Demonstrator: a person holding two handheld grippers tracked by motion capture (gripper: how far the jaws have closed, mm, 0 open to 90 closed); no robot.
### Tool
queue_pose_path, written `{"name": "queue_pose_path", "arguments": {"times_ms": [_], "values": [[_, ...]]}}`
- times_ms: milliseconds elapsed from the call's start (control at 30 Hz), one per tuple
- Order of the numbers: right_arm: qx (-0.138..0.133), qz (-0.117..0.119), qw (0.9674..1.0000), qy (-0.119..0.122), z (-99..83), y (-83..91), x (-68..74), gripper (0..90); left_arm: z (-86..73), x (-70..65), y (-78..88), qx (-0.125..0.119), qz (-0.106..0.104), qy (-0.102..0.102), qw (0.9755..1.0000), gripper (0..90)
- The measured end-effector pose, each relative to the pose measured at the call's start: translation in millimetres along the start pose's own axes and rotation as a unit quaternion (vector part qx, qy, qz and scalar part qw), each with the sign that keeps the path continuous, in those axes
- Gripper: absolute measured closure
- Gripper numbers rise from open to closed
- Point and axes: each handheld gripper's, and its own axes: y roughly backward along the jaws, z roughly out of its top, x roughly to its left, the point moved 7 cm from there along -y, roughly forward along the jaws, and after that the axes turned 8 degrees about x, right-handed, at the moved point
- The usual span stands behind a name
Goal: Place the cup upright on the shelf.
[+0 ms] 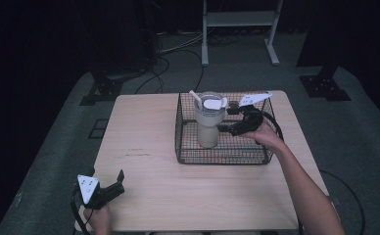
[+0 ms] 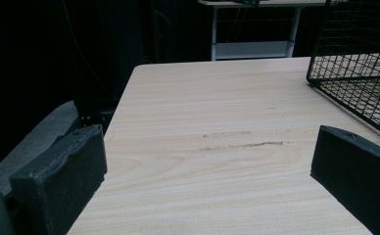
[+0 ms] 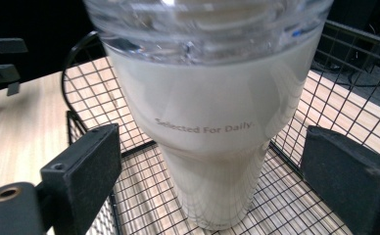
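Left gripper at near left desk corner, fingers apart, nothing between. Tumbler upright inside wire basket at desk's far centre. Right gripper inside basket, just beside tumbler, fingers apart either side of tumbler body, not touching.
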Motion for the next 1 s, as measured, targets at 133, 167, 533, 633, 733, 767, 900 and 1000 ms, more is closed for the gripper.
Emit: {"name": "queue_pose_path", "arguments": {"times_ms": [133,167,533,633,733,767,900,1000], "values": [[0.003,-0.002,1.0000,-0.007,0.7,6.3,1.4,7.6,0.0,0.1,0.0,0.000,0.000,0.000,1.0000,0.0],[0.002,-0.002,1.0000,-0.008,1.1,8.4,2.0,7.6,0.0,0.0,0.0,0.000,0.000,0.000,1.0000,0.0],[-0.009,-0.010,0.9998,-0.014,-2.8,30.2,11.0,7.6,0.2,-0.3,-0.6,0.000,0.002,-0.003,1.0000,0.0],[-0.002,-0.009,0.9998,-0.016,-5.2,35.5,12.1,7.6,0.1,-0.3,-0.7,0.001,0.002,-0.004,1.0000,0.0],[-0.010,-0.009,0.9998,-0.016,-5.1,43.7,13.7,7.7,0.0,-0.4,-0.6,0.002,0.002,-0.004,1.0000,0.0],[-0.012,-0.010,0.9998,-0.015,-5.4,46.0,14.5,7.7,0.0,-0.4,-0.7,0.003,0.002,-0.004,1.0000,0.0],[-0.009,-0.010,0.9998,-0.016,-11.1,51.6,16.8,7.7,0.0,-0.5,-0.7,0.003,0.002,-0.005,1.0000,0.0],[-0.007,-0.009,0.9998,-0.017,-16.3,54.2,18.2,7.7,-0.1,-0.6,-0.8,0.004,0.002,-0.006,1.0000,0.0]]}}
